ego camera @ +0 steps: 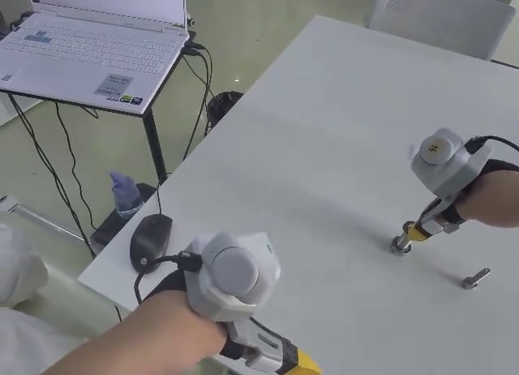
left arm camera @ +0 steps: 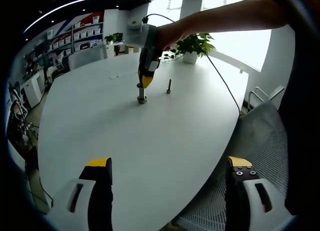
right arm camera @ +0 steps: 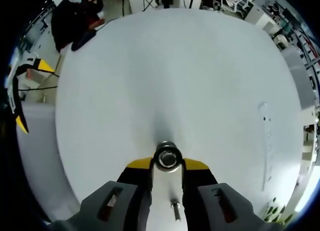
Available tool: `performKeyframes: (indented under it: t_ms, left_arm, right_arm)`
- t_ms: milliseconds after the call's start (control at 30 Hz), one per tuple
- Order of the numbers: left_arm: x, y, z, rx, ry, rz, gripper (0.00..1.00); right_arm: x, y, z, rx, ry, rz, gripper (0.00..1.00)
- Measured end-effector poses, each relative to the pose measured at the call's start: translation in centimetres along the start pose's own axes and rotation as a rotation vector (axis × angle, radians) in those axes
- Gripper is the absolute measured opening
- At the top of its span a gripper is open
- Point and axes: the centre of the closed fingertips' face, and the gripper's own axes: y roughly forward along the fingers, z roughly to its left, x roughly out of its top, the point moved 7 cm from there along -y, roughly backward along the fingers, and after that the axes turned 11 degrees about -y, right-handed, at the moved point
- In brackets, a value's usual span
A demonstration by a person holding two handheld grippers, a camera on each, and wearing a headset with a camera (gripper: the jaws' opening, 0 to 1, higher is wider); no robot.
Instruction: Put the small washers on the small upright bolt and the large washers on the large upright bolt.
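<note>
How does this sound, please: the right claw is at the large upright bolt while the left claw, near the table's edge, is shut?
Not quite: the left claw is open, not shut. The left gripper view shows its jaws standing wide apart over the table. The rest holds: the right claw is at the large upright bolt.

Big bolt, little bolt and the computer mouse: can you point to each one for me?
big bolt (ego camera: 401, 245), head view, on its wide bottom end at the table.
little bolt (ego camera: 477, 278), head view, on the middle of its shaft.
computer mouse (ego camera: 151, 239), head view, on the middle of its black back.
</note>
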Motion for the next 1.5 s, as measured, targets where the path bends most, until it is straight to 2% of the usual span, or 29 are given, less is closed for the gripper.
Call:
performKeyframes:
  t_ms: [300,733,1200,1500]
  left_arm:
    - [0.0,-0.2,-0.1,0.005,0.013,0.013,0.92]
    - [-0.6,-0.2,0.0,0.0,0.003,0.03,0.9]
    - [-1.2,-0.1,-0.2,0.0,-0.006,0.039,0.88]
    - [-1.3,-0.1,-0.5,-0.006,0.01,0.061,0.86]
  right_arm:
    - [-0.1,1.4,-0.2,-0.01,-0.023,0.033,0.22]
    - [-0.2,3.7,-0.1,0.006,-0.015,0.05,0.22]
    - [-0.1,4.3,0.2,0.0,-0.032,0.062,0.22]
    - [-0.4,4.5,0.4,0.002,-0.035,0.063,0.24]
